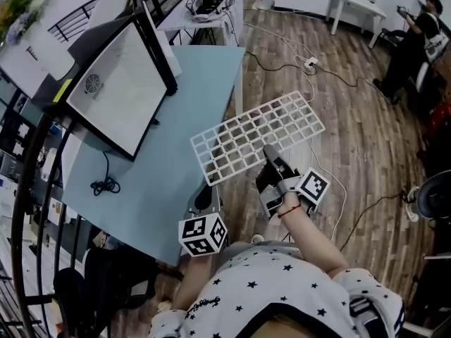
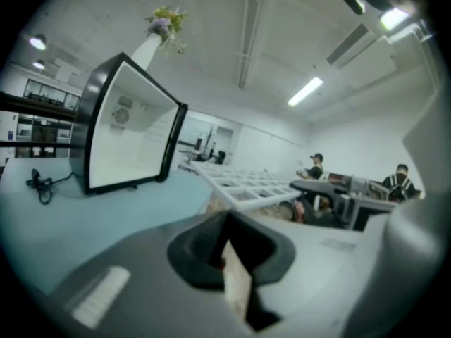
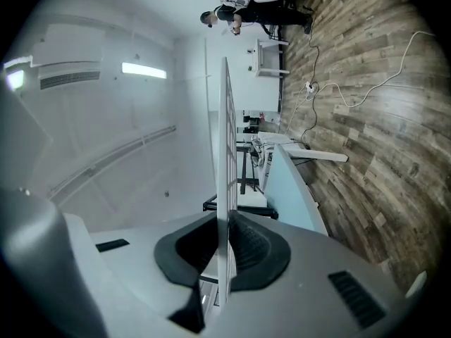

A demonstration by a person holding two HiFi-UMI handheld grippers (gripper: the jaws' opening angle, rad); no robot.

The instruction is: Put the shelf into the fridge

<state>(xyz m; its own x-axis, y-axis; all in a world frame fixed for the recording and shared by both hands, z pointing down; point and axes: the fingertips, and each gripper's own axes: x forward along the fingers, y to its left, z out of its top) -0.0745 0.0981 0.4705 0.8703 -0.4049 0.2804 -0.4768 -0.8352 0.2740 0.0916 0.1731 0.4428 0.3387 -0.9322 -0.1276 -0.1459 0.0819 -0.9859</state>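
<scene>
1. Right hand-held gripper (image 1: 271, 153) is clenched on the shelf (image 1: 257, 136). The right gripper view has the white wire edge (image 3: 227, 153) running straight between the 2 dark pads of the gripper (image 3: 224, 241).
2. The shelf's up in the air, tilted. Its left end hangs over the worktop's (image 1: 183, 118) right edge, not far from the near-right corner, & the rest is out over the wood floor (image 1: 366, 132).
3. Left hand-held gripper (image 1: 204, 197) sits low by the worktop's near edge, apart from the shelf.
4. The left gripper view shows its (image 2: 229, 248) jaws closed up with no shelf wire in them. There's a pale sliver at the seam, can't tell what it is.
5. From that view the shelf (image 2: 246, 185) floats ahead & to the right, above the blue worktop (image 2: 106, 210).
6. Fridge (image 1: 120, 86) is toward the worktop's far-left corner, black frame, white inside, its open front facing the near-right corner. Same box in the left gripper view (image 2: 130, 132).
7. A coiled black cable (image 1: 106, 185) lies near the worktop's left edge, in front of the fridge.
8. A person (image 1: 419, 41) is way off past the far-right side of the floor.
</scene>
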